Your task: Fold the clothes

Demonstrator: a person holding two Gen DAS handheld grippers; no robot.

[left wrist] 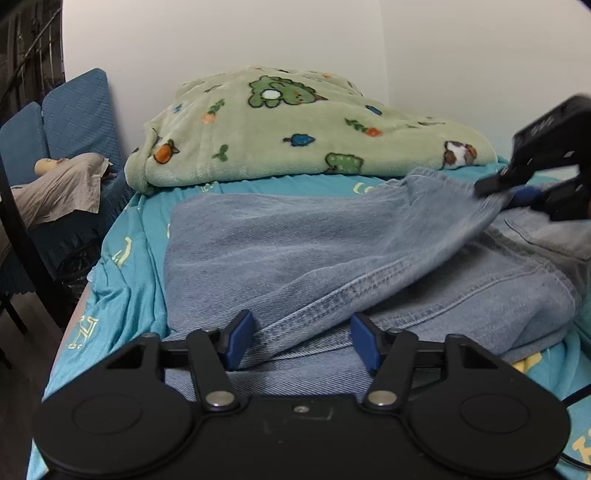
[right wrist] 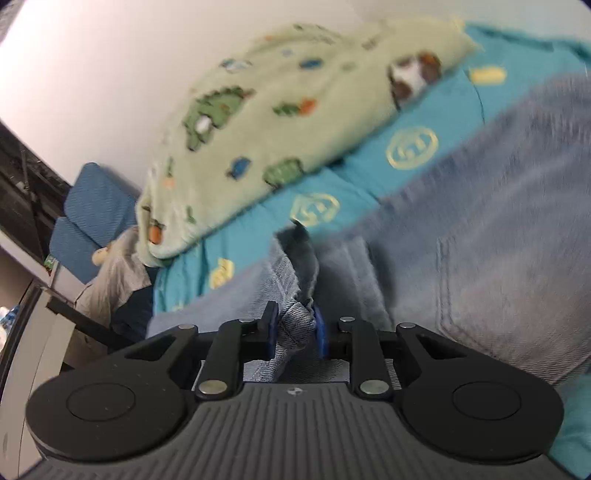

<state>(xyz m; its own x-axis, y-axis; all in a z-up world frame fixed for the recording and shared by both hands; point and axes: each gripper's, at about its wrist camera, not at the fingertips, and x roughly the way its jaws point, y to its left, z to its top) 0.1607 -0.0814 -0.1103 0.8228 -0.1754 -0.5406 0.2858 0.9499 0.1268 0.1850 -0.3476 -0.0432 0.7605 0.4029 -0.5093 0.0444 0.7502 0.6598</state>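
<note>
Room: a plain white wall [left wrist: 258, 33] stands behind the bed; at far left you see a blue cushioned seat [left wrist: 79, 110] with a grey cloth [left wrist: 62, 188] draped beside it.
Surface: a teal bedsheet [left wrist: 125, 266] with pale yellow emblems covers the bed.
Blanket: a green fleece blanket [left wrist: 295, 125] printed with cartoon animals and carrots lies bunched along the wall side, just behind the jeans.
Jeans: the light blue jeans [left wrist: 280, 254] lie spread across the sheet in front of you, one layer lifted toward the right, a back pocket showing at the right edge.
Your left gripper [left wrist: 302, 341]: its blue pads stand apart on either side of a seamed denim edge, not pressing it.
Your right gripper [right wrist: 294, 334]: its jaws are closed on a bunched fold of the jeans, holding that fabric raised above the rest; the view is blurred.
</note>
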